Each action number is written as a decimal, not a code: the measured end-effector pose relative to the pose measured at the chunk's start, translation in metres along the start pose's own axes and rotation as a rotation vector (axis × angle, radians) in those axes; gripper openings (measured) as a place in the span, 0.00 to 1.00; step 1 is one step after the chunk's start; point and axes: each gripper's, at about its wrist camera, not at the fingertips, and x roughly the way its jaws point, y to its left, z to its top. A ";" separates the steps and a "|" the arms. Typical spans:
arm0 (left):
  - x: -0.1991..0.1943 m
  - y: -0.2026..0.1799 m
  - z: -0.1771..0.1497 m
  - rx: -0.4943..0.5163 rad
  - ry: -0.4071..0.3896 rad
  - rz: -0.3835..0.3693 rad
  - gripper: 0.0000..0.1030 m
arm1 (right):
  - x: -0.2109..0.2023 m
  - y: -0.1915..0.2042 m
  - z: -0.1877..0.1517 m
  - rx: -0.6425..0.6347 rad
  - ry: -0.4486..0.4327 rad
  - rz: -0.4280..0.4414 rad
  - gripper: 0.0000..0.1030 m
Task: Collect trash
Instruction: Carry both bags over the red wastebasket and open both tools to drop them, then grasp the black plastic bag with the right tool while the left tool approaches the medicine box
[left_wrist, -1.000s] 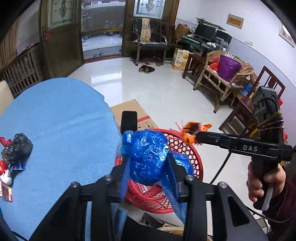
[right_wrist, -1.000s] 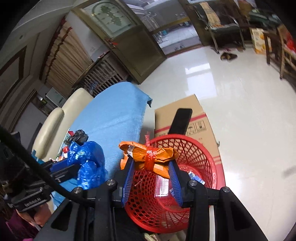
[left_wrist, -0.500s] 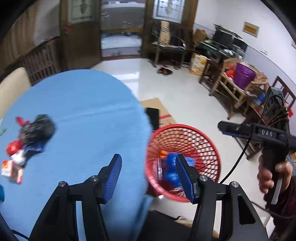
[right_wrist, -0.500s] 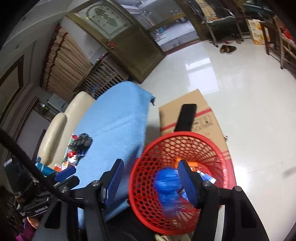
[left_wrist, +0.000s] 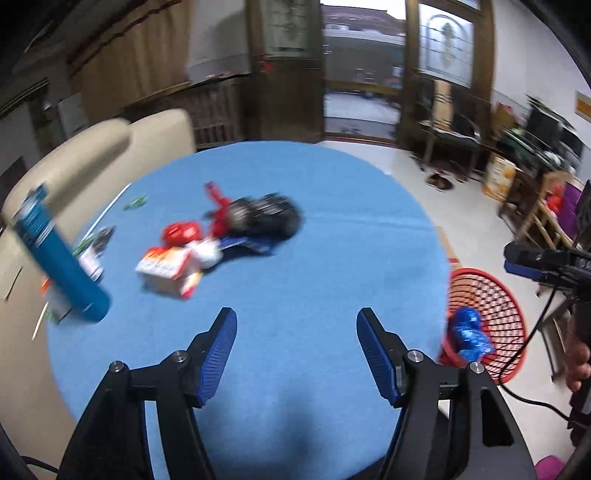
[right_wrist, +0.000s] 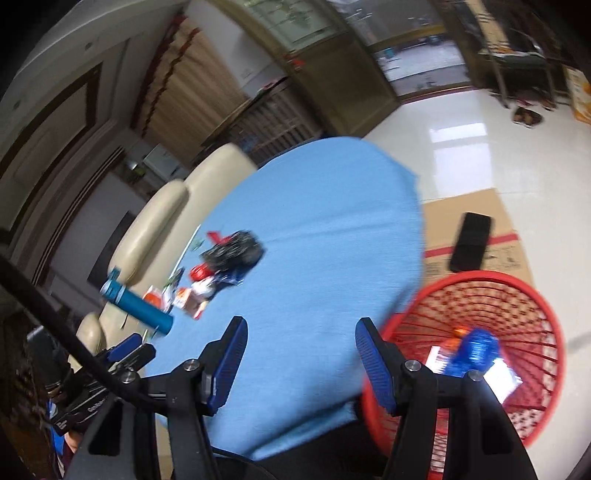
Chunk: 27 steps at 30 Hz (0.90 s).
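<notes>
My left gripper (left_wrist: 296, 343) is open and empty above the near part of the blue round table (left_wrist: 332, 258). My right gripper (right_wrist: 301, 345) is open and empty over the table's right edge. A red mesh basket (right_wrist: 517, 291) stands on the floor beside the table and holds a blue crumpled wrapper (right_wrist: 476, 347) and orange trash; it also shows in the left wrist view (left_wrist: 491, 295). A pile of trash lies on the table's far left: a black crumpled bag (left_wrist: 266, 218), red wrappers (left_wrist: 181, 232) and a small carton (left_wrist: 162, 266).
A blue cylinder bottle (left_wrist: 59, 258) stands tilted at the table's left edge. Cream chairs (left_wrist: 92, 155) stand behind the table. A flattened cardboard box (right_wrist: 472, 206) with a black phone (right_wrist: 471, 242) lies on the floor beyond the basket. Wooden furniture lines the right wall.
Both grippers opened and dropped the blue and orange wrappers into the red basket. Both then swung left, back over the table toward the trash pile.
</notes>
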 end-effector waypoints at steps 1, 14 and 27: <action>0.001 0.007 -0.004 -0.016 0.005 0.011 0.66 | 0.006 0.007 0.000 -0.013 0.010 0.009 0.63; 0.018 0.114 -0.016 -0.219 0.050 0.107 0.66 | 0.086 0.089 0.011 -0.158 0.121 0.083 0.63; 0.106 0.183 0.050 -0.477 0.149 0.073 0.66 | 0.159 0.110 0.040 -0.149 0.181 0.101 0.63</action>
